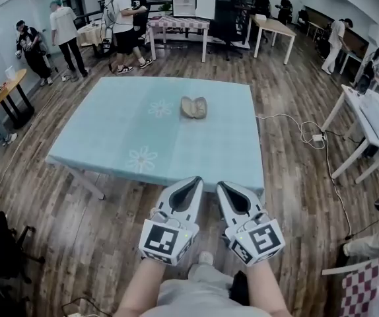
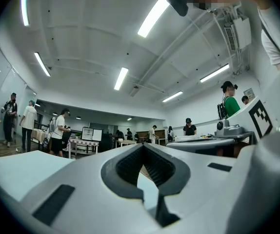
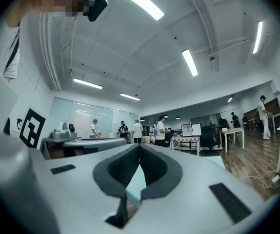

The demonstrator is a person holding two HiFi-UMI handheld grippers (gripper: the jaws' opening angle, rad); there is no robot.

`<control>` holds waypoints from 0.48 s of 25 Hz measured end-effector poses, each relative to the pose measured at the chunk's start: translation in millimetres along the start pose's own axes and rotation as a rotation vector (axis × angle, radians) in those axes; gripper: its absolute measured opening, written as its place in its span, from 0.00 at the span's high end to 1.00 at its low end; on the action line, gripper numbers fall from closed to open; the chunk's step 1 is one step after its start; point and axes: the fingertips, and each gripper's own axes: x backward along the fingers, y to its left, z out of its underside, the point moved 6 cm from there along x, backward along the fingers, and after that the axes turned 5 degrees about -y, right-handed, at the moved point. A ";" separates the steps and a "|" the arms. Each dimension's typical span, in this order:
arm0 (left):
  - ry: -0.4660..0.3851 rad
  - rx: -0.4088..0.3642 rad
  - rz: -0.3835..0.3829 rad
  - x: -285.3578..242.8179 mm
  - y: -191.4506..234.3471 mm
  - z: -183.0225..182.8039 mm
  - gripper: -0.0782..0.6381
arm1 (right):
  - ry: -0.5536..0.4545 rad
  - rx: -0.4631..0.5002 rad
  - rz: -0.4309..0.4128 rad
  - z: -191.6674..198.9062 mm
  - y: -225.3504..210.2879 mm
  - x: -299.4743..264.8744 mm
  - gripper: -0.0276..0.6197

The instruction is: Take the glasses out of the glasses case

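A tan glasses case lies closed on the light blue tablecloth of the table, toward its far middle. No glasses show. My left gripper and right gripper hover side by side at the table's near edge, well short of the case. Both are shut with nothing between the pads. In the left gripper view the left gripper's tips meet, and a strip of blue cloth shows below them. The right gripper view shows the right gripper shut the same way, pointing level across the room.
Several people stand and walk at the far left and back. White desks stand at the right, with a cable and power strip on the wood floor. A checked chair is at the lower right, a dark chair at the lower left.
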 end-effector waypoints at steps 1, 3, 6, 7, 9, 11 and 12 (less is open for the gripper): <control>0.003 -0.001 -0.001 -7.2 1.8 2.6 0.88 | -0.003 -0.009 -0.008 0.3 -6.9 -4.1 0.95; 0.008 -0.009 -0.005 -22.5 4.8 5.3 0.88 | -0.007 -0.021 -0.028 0.3 -20.8 -12.3 0.95; 0.001 -0.023 -0.011 -47.9 8.9 5.6 0.88 | -0.016 -0.016 -0.034 -2.4 -43.3 -23.8 0.95; -0.002 -0.027 -0.012 -56.2 10.8 6.2 0.88 | -0.016 -0.008 -0.038 -3.0 -50.4 -28.4 0.95; -0.004 -0.032 -0.018 -71.5 15.2 8.6 0.88 | -0.007 0.011 -0.048 -3.0 -63.9 -38.8 0.95; -0.003 -0.032 -0.031 -85.4 19.8 11.8 0.88 | 0.007 0.025 -0.049 -2.3 -77.5 -48.9 0.95; -0.001 -0.030 -0.037 -91.6 21.6 13.2 0.88 | 0.014 0.028 -0.047 -1.8 -84.1 -53.1 0.95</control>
